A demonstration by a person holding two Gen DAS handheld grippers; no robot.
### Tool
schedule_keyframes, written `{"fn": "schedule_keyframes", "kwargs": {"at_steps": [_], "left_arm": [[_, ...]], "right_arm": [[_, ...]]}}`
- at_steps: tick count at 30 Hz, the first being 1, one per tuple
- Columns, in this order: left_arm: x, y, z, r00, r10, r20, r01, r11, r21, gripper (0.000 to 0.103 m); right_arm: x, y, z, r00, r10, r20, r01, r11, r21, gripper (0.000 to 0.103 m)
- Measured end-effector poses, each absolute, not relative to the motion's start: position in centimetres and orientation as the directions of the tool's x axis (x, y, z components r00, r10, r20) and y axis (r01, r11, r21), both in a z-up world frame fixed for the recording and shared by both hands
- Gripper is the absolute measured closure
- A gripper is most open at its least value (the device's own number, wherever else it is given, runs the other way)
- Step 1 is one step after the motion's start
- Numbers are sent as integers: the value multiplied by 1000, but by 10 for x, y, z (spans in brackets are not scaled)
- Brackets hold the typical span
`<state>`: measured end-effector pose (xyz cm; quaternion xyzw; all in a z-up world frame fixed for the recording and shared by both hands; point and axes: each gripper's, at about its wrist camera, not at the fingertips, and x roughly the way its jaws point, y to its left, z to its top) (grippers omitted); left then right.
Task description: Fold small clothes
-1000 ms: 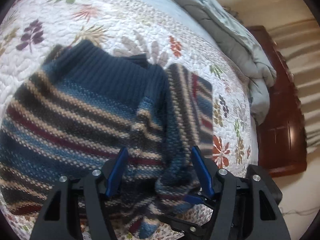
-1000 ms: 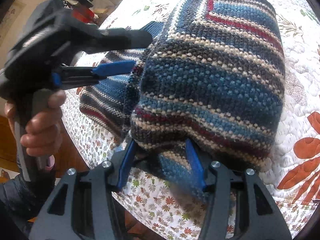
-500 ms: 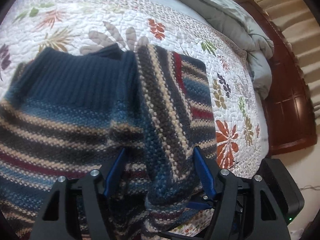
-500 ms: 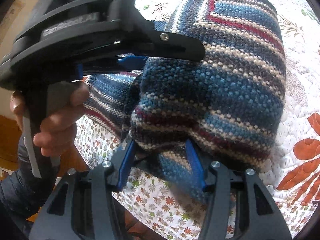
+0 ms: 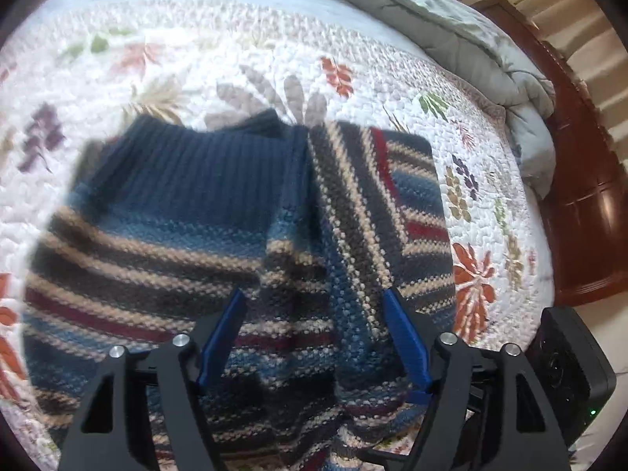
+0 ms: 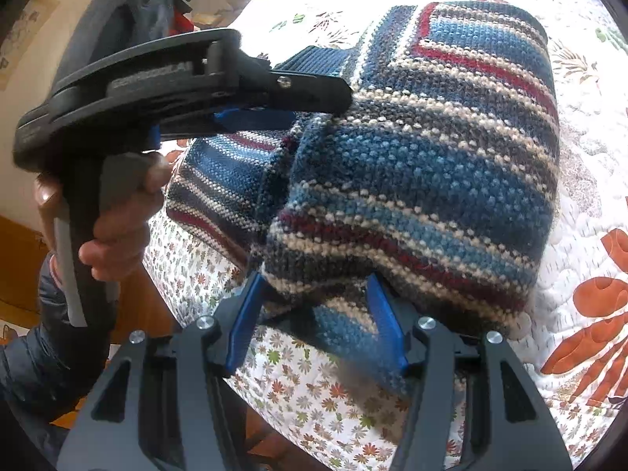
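The sweater (image 5: 188,212) lies on the quilt (image 5: 235,62), a blanket (image 5: 451,27) behind it.

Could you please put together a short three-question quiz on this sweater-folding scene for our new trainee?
1. True or false: the striped sweater lies on a floral quilt.
2. What sits crumpled along the bed's far edge? A) grey blanket B) pile of towels C) pillow
3. Which gripper has sweater knit bunched between its blue fingers at the quilt's edge?

Key
1. True.
2. A, the grey blanket.
3. The right gripper; the left gripper has just been opening, with a folded sleeve between its fingers.
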<state>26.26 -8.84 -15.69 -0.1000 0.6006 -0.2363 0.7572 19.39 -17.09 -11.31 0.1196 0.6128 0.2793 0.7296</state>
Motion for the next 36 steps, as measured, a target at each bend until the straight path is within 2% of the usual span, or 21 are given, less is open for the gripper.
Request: {"fn": "schedule_keyframes", "kwargs": {"at_steps": [2,5,10,11,13,15,16,18,23,29,36], "left_arm": [[264,-81,-166,148,-503,-852,196,859,-473,27],[266,-74,-180,63,-640,-766,133,766,-629,28],[259,-91,-176,81,-594,-800,207,796,-570,28],[258,-95,-175,87,-584,-807,212,803,-557,31],[257,-99,-171,94,-587,-804,223,800,-557,57],[256,-103,-165,110,-579,-808,232,805,-546,71],[255,-105,-162,123,-564,-816,243,815,-526,76],[253,-109,-156,147,-548,-823,247,826,-506,79],[250,-92,-139,206,-576,-791,208,816,-540,83],[239,-49,-93,304,-581,-755,220,814,-537,83],[238,20,-63,385,-534,-752,178,843,-508,83]], "right_arm": [[194,-170,-113,89,557,-826,-259,814,521,47],[197,-173,-114,86,561,-823,-253,812,526,47],[203,-175,-115,84,560,-825,-248,813,527,47],[204,-174,-115,84,557,-826,-249,814,524,47],[203,-172,-116,82,556,-827,-249,815,523,47],[202,-170,-115,83,558,-826,-250,814,525,47],[202,-171,-113,85,559,-825,-250,813,526,47],[201,-174,-106,97,559,-824,-257,814,522,47],[193,-187,-78,164,555,-816,-272,820,503,47],[182,-211,-49,241,531,-812,-264,841,472,47],[175,-205,-51,230,540,-810,-273,835,479,47]]}}
